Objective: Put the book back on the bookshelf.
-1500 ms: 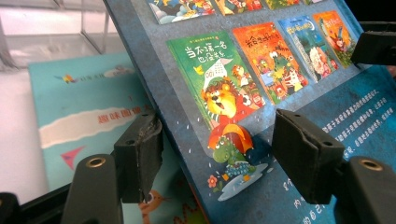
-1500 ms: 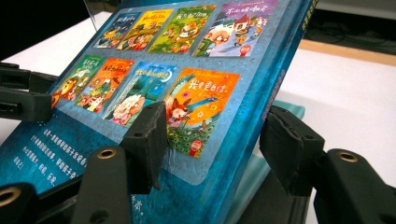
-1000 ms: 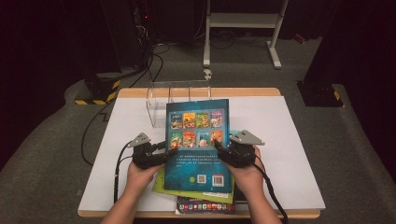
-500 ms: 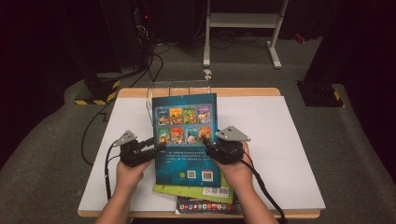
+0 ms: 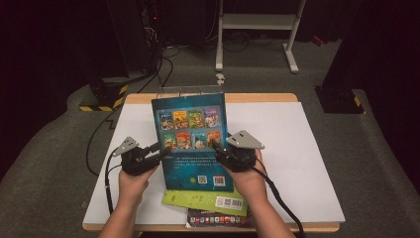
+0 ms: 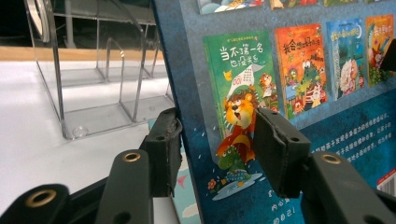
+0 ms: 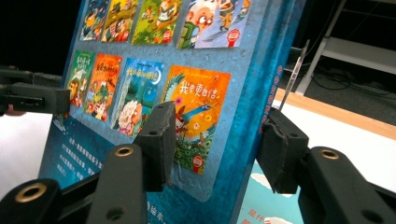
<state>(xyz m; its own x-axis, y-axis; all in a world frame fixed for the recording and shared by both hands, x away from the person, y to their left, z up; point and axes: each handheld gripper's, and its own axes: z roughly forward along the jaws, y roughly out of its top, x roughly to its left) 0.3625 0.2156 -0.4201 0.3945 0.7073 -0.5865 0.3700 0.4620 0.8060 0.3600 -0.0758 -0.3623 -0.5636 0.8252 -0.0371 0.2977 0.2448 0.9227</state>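
A blue picture book (image 5: 193, 148) with small cover pictures on its back stands tilted up off a stack of books, its top edge towards the clear rack (image 5: 188, 91). My left gripper (image 5: 161, 151) grips its left edge and my right gripper (image 5: 220, 148) its right edge. In the left gripper view the book (image 6: 289, 70) passes slantwise between my jaws (image 6: 217, 144). In the right gripper view its spine side (image 7: 140, 70) sits between my jaws (image 7: 217, 140). Both pairs of jaws have just been closing, with the book between them.
A green book (image 5: 198, 198) and a dark one (image 5: 218, 218) lie under the blue book at the table's near edge. The clear divider rack (image 6: 93, 93) stands at the far edge. A white mat (image 5: 297, 148) covers the wooden table. Cables trail from both grippers.
Both hands have lifted the blue book and shifted it a little to the left; it now stands steeper, its top edge overlapping the clear rack.
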